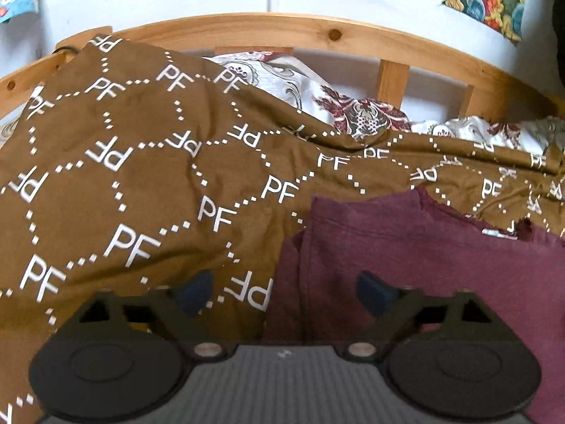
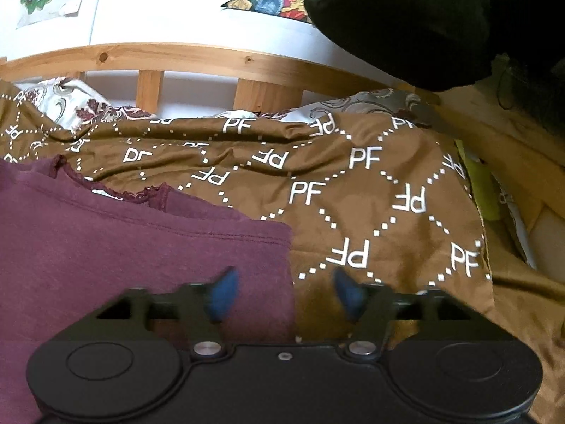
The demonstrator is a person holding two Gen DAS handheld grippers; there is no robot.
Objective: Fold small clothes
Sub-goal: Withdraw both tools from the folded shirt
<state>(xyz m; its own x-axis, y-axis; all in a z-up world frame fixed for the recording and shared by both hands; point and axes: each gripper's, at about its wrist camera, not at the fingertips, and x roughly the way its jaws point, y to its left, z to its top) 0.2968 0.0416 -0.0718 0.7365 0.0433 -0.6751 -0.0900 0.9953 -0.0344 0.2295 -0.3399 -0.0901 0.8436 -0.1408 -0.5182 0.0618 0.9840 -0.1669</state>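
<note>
A maroon garment [image 1: 406, 254] lies flat on a brown blanket [image 1: 141, 176] printed with white "PF" letters. In the left wrist view my left gripper [image 1: 284, 291] is open and straddles the garment's left edge, one blue pad over the blanket and the other over the maroon cloth. Nothing is pinched between them. In the right wrist view the same garment [image 2: 123, 243] fills the lower left, its frilled neckline towards the back. My right gripper [image 2: 286, 295] is open across the garment's right edge, with the brown blanket [image 2: 370, 212] under its right pad.
A wooden bed rail [image 1: 282, 30] with slats runs along the back against a white wall. White and maroon patterned bedding [image 1: 360, 113] shows behind the blanket. A dark cloth [image 2: 406, 17] hangs at the upper right, and a yellow-green thing [image 2: 483, 190] lies by the bed's right side.
</note>
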